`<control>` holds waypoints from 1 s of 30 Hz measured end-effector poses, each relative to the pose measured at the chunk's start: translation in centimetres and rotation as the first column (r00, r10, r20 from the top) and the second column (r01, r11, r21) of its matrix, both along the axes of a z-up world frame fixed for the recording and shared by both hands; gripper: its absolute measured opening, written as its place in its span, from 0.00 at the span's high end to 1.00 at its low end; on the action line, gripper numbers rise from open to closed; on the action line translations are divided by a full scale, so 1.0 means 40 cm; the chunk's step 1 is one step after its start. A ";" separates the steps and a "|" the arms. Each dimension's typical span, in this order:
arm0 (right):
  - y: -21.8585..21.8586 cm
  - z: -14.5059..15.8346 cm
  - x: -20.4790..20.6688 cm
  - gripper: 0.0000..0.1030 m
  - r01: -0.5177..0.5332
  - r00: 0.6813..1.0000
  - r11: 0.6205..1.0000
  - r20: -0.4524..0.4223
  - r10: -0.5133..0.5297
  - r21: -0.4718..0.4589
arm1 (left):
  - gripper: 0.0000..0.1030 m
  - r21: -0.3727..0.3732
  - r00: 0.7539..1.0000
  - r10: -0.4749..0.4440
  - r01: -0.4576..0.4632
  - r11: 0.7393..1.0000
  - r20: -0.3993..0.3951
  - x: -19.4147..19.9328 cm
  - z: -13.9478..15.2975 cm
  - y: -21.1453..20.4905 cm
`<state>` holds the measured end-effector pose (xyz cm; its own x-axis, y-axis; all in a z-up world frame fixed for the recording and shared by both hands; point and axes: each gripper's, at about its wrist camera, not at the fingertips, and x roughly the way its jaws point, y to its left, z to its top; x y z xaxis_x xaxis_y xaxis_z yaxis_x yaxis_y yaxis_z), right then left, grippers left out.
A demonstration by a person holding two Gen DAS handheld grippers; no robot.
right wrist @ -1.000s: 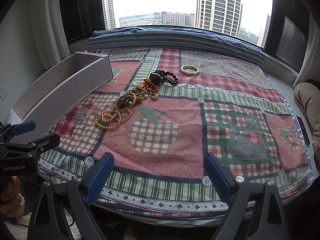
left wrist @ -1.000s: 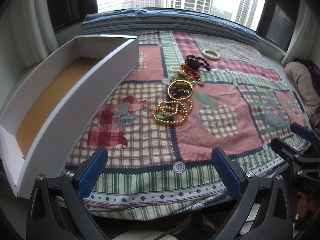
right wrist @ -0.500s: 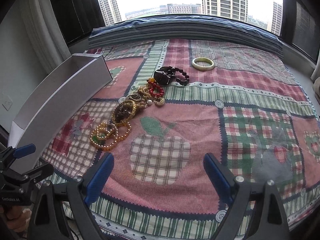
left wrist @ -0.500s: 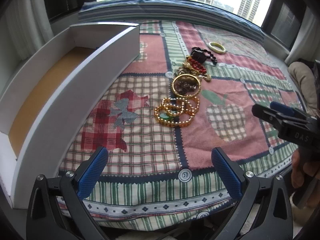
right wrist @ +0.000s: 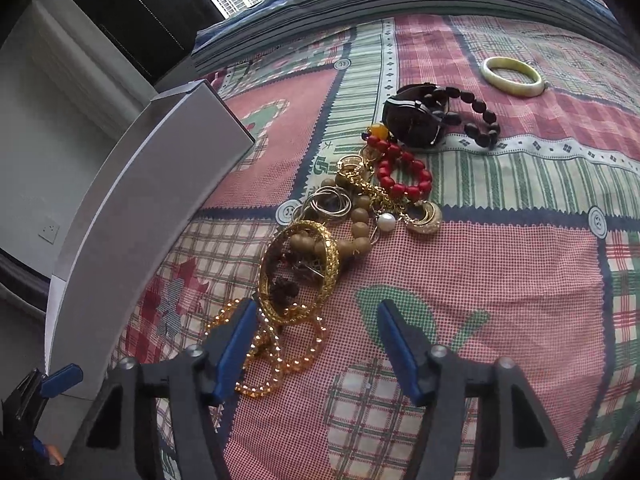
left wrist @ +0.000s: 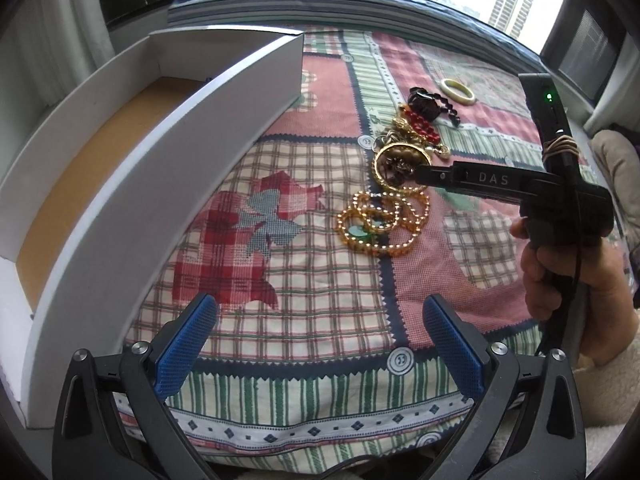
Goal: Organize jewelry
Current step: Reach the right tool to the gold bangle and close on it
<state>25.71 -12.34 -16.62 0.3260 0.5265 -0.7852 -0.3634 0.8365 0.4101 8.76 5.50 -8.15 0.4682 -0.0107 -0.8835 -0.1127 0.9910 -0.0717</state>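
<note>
- Left wrist view: the patchwork quilt [left wrist: 320,264] covers the surface, and the long white tray [left wrist: 132,184] lies along its left side. The tray's brown floor is bare; no jewelry is in it.
- Compared with a second ago, the right gripper [right wrist: 316,344] has swung in from the right edge of the quilt and dropped to the jewelry pile [right wrist: 344,216]. It now sits low over the near end of the pile.
- The right fingers have just been closing, from wide to roughly half open. The left pad stands at the near rim of the gold bangle [right wrist: 300,270]; the right pad rests over bare quilt. The amber bead bracelets [right wrist: 268,354] lie partly under the left finger. No pad presses on any piece, so nothing is gripped.
- The left gripper [left wrist: 320,340] has eased a little forward and down. Its fingers stand wide open and empty, over the near quilt beside the tray.
- Remaining pieces are untouched: red bead bracelet [right wrist: 404,178], black bead bracelet [right wrist: 476,118] and, farthest away, the pale jade bangle [right wrist: 512,76].
- Judgement: sorting is at its start; the first pick, probably the gold bangle, is being set up.
</note>
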 end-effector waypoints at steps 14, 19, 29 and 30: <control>-0.046 0.014 0.000 0.92 0.086 0.996 0.982 -0.032 -0.082 0.170 | 0.00 0.014 1.000 -0.004 0.004 1.000 -0.005 0.004 -0.011 0.001; -0.129 0.062 -0.051 0.92 0.126 0.992 0.966 -0.026 -0.123 0.225 | 0.01 -0.005 0.999 -0.051 0.051 0.999 0.008 0.039 -0.026 -0.006; -0.320 0.017 -0.147 0.92 0.223 0.970 0.947 -0.151 -0.192 0.230 | 0.01 -0.046 0.981 -0.184 0.182 0.982 -0.054 0.184 -0.136 -0.062; -0.337 0.022 -0.156 0.92 0.236 0.968 0.946 -0.145 -0.207 0.221 | 0.01 -0.044 0.981 -0.186 0.183 0.982 -0.059 0.191 -0.139 -0.066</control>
